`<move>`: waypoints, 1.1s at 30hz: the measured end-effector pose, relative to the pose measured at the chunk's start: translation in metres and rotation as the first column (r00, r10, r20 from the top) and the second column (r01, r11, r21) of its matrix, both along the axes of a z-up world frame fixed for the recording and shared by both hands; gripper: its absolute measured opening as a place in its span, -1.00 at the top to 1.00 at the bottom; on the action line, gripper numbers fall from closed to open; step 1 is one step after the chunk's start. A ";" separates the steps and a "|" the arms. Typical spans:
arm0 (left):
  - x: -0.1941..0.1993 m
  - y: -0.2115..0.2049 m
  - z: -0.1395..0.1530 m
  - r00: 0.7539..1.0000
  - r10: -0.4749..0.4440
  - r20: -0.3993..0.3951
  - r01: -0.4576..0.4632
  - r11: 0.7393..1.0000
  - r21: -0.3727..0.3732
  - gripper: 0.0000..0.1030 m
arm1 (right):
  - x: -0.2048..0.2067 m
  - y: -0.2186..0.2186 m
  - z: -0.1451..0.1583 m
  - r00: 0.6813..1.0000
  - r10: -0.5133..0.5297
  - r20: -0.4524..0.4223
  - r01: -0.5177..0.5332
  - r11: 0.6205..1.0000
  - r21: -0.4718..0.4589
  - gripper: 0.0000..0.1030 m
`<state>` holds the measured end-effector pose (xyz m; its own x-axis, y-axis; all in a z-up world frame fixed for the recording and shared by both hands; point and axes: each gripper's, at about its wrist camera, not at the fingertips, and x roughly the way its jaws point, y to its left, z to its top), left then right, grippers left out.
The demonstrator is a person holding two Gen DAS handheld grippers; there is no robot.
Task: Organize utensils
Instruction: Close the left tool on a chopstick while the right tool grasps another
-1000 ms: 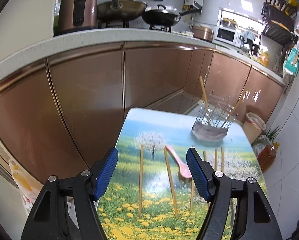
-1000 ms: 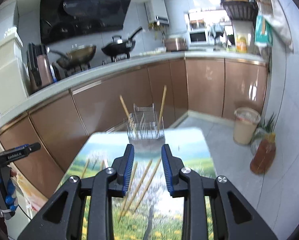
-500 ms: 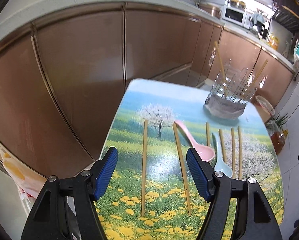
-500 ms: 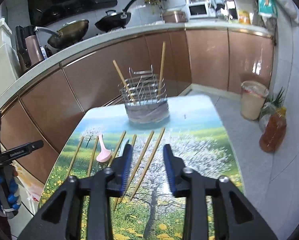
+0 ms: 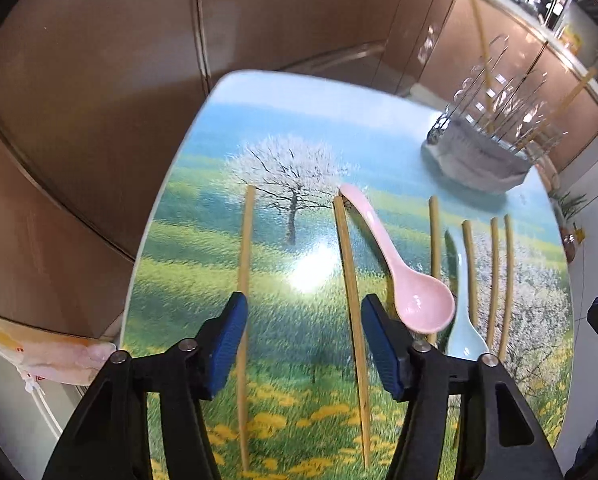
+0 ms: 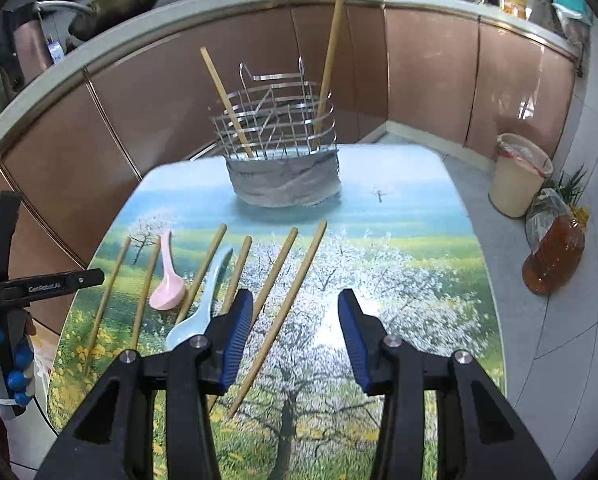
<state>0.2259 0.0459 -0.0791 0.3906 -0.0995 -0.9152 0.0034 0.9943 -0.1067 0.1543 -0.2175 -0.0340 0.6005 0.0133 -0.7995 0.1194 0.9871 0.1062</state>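
Several wooden chopsticks (image 6: 283, 312) lie in a row on the landscape-printed table (image 6: 419, 280), with a pink spoon (image 6: 167, 280) and a pale blue spoon (image 6: 203, 312) among them. A wire utensil basket (image 6: 279, 140) at the far end holds two upright chopsticks. My left gripper (image 5: 303, 340) is open and empty, low over the table between the two leftmost chopsticks (image 5: 243, 280); the pink spoon (image 5: 399, 272) lies just to its right. My right gripper (image 6: 295, 336) is open and empty over the rightmost chopsticks.
Brown kitchen cabinets (image 6: 439, 80) surround the table's far and left sides. A bin (image 6: 515, 176) and an oil bottle (image 6: 551, 256) stand on the floor to the right. The left gripper's handle (image 6: 7, 280) shows at the right wrist view's left edge.
Both grippers have tilted down and moved closer over the table. The right gripper's jaws have opened wider. The left gripper stays open.
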 end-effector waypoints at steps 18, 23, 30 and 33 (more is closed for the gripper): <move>0.067 -0.019 -0.042 0.989 -0.024 -0.145 0.026 1.000 0.011 0.12 | 0.084 -0.021 -0.053 0.978 -0.021 -0.209 0.028 0.999 0.032 0.35; 0.080 -0.022 -0.048 0.986 -0.030 -0.162 0.031 1.000 0.000 0.24 | 0.096 -0.025 -0.059 0.971 -0.027 -0.237 0.035 0.999 0.029 0.46; 0.092 -0.032 -0.048 0.984 -0.050 -0.169 0.051 0.999 0.003 0.52 | 0.112 -0.031 -0.071 0.962 -0.041 -0.272 0.052 0.998 0.030 0.53; 0.097 -0.034 -0.048 0.985 -0.056 -0.164 0.058 0.998 0.005 0.58 | 0.115 -0.032 -0.075 0.959 -0.043 -0.279 0.055 0.998 0.034 0.54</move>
<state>0.3228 0.0116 -0.1276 0.2290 -0.1076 -0.9675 0.0432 0.9940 -0.1003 0.2689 -0.2491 -0.1087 0.3554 0.0254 -0.9344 0.1982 0.9749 0.1019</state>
